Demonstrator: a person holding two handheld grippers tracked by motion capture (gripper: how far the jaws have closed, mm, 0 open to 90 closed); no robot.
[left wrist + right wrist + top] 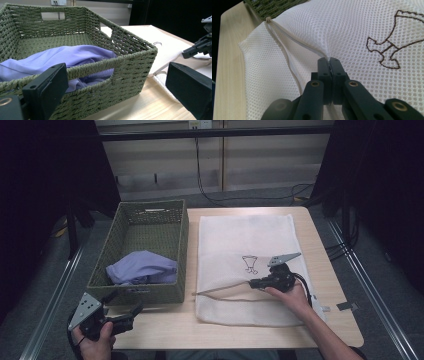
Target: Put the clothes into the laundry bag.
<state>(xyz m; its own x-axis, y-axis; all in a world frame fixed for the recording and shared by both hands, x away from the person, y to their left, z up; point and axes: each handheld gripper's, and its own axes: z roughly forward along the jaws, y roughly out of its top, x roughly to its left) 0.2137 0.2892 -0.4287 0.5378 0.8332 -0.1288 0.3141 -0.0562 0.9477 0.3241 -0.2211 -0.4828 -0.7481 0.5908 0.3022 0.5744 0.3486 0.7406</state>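
High view: white mesh laundry bag (245,265) lies flat beside a green woven basket (142,250); right gripper (256,283) pinches its zipper edge. Left gripper view: jaws released. Right gripper view: jaws clenched on mesh; lift gently, widening the opening.

The place looks like a recording lab or studio: black curtains (45,170) hang at both sides, a small pale wooden table (330,320) stands on grey carpet between metal floor rails (370,280), and black cables (210,195) trail below a wall socket (199,124).
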